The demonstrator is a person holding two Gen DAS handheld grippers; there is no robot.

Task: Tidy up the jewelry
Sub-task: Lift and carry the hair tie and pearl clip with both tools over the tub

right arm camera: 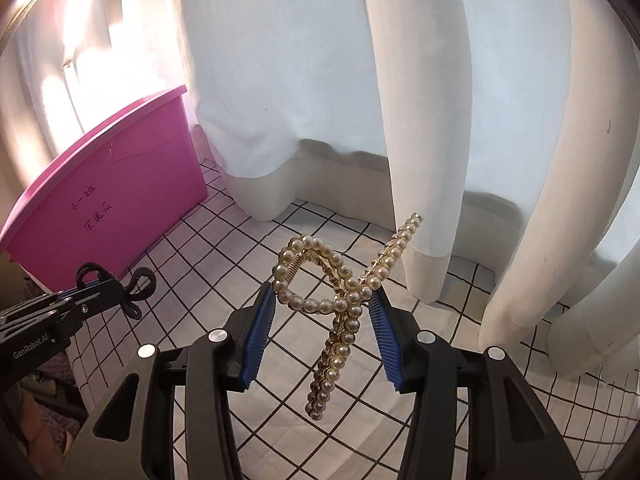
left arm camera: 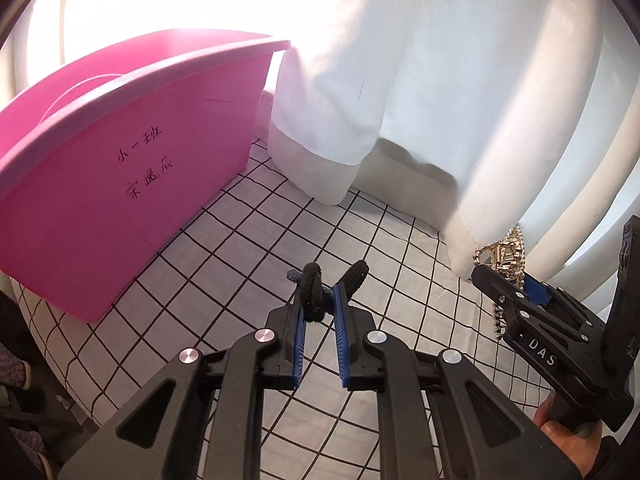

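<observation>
My left gripper (left arm camera: 319,295) is shut on a bundle of black hair ties (left arm camera: 313,294), whose loops stick out past its blue pads above the checked cloth. The right wrist view shows this gripper (right arm camera: 114,282) at the left with the ties (right arm camera: 136,294) hanging off its tip. My right gripper (right arm camera: 322,294) is shut on a gold hair clip covered in pearls (right arm camera: 340,304), held clear of the cloth with one end dangling between the fingers. In the left wrist view it (left arm camera: 500,276) is at the right with the clip (left arm camera: 506,254) at its tip.
A pink plastic bin (left arm camera: 120,200) with handwritten characters stands open on the left of the checked tablecloth (left arm camera: 248,240). The same bin (right arm camera: 120,196) shows at the left of the right wrist view. White curtains (right arm camera: 320,100) hang along the back. A hand (left arm camera: 560,428) grips the right tool.
</observation>
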